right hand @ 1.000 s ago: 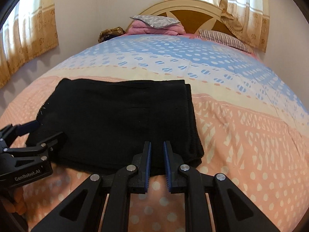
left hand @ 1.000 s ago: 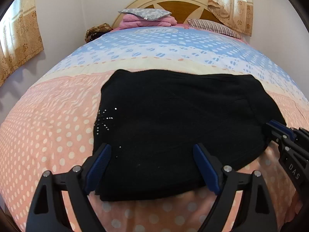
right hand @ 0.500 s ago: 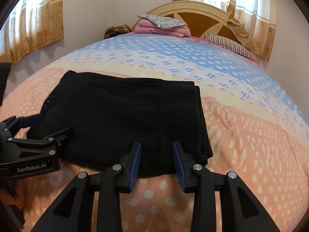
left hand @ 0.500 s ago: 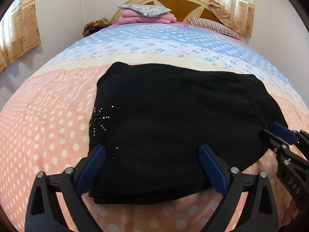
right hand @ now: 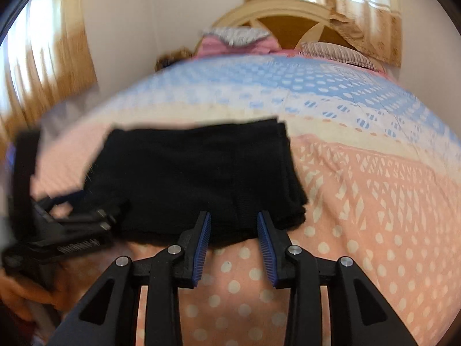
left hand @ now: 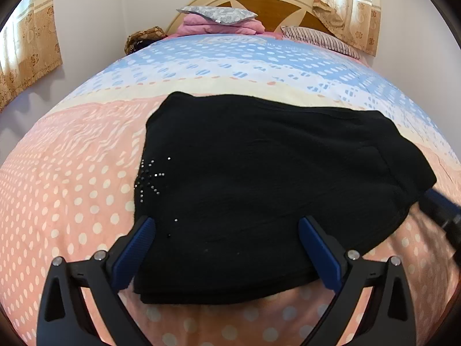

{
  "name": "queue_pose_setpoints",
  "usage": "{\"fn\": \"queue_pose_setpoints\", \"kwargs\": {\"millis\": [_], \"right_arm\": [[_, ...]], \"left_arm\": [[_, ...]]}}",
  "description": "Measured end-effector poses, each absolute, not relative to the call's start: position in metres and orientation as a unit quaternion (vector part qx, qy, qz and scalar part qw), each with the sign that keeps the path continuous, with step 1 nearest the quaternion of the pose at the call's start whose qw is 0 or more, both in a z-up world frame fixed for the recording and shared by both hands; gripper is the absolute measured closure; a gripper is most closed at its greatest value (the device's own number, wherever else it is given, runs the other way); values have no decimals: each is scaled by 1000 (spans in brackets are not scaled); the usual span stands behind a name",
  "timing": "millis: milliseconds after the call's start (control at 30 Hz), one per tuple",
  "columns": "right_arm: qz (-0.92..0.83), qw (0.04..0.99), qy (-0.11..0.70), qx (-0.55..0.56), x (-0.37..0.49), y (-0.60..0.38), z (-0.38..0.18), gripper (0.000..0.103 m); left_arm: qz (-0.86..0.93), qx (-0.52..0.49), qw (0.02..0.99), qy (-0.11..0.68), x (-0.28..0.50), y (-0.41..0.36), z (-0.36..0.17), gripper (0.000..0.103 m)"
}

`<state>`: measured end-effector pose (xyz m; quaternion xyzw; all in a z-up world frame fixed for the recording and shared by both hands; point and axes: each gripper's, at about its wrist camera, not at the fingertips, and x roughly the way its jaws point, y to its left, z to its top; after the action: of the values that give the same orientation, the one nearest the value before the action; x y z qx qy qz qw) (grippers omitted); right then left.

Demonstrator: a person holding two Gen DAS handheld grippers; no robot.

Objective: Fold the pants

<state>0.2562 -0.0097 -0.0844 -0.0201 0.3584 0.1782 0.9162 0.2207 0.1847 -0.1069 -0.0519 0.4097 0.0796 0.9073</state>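
Here, in the left wrist view, the black pants (left hand: 268, 196) lie folded into a compact stack on the polka-dot bedspread (left hand: 72, 190), on its pink part, with a small sparkle of rhinestones (left hand: 151, 178) near their left edge. The left gripper (left hand: 227, 248) stands wide, its blue pads (left hand: 134, 255) on either side of the near part of the stack without pressing on it. At the right edge a dark blurred piece of the right gripper (left hand: 443, 216) shows just beside the pants' corner. Farther off are folded pink bedding (left hand: 222, 26), a striped pillow (left hand: 319, 39), the headboard (left hand: 268, 3) and patterned curtains (left hand: 28, 54).

In the right wrist view, which is motion-blurred, the right gripper (right hand: 233, 243) is partly parted, with nothing gripped between its blue pads (right hand: 201, 249); its tips reach the near edge of the pants (right hand: 201, 178). The left gripper (right hand: 72, 225) sits at the pants' left side, and part of a hand (right hand: 26, 294) shows below it.
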Motion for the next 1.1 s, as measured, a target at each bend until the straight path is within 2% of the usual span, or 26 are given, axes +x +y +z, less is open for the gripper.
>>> {"fn": "queue_pose_setpoints", "kwargs": {"millis": [100,133,167,333,400,467,500,700,800,900,967,1100], "right_arm": [[172,926,336,26,261,-31,-73,61],[173,924,338,38,269,-36,-70,54],[172,922,344,44,278,-39,-68,52],[168,896,410,34,322,-34,-80,52],[172,880,443,15,327,-25,-95,62],[179,885,429,12,321,-21,-99,73],[176,886,429,8,319,-18,-99,74],[176,886,429,10,311,-23,-102,74],[185,880,435,49,314,-33,-104,74],[185,881,433,49,313,-34,-105,74],[179,884,431,38,312,-31,-104,73],[170,888,427,18,310,-25,-104,72]], "left_arm": [[83,-48,907,410,220,183,-106,1],[83,-48,907,409,219,183,-105,1],[81,-53,908,407,216,184,-102,1],[57,-95,920,376,188,215,-73,1],[77,-103,925,358,178,238,-62,1],[107,-104,924,352,174,259,-57,1],[120,-102,922,353,174,267,-57,1],[151,-90,916,361,190,287,-65,2],[172,-60,911,371,220,281,-69,3],[141,-64,910,385,255,280,-71,5],[151,-31,901,405,276,273,-81,5],[174,18,889,423,295,274,-111,0]]}}
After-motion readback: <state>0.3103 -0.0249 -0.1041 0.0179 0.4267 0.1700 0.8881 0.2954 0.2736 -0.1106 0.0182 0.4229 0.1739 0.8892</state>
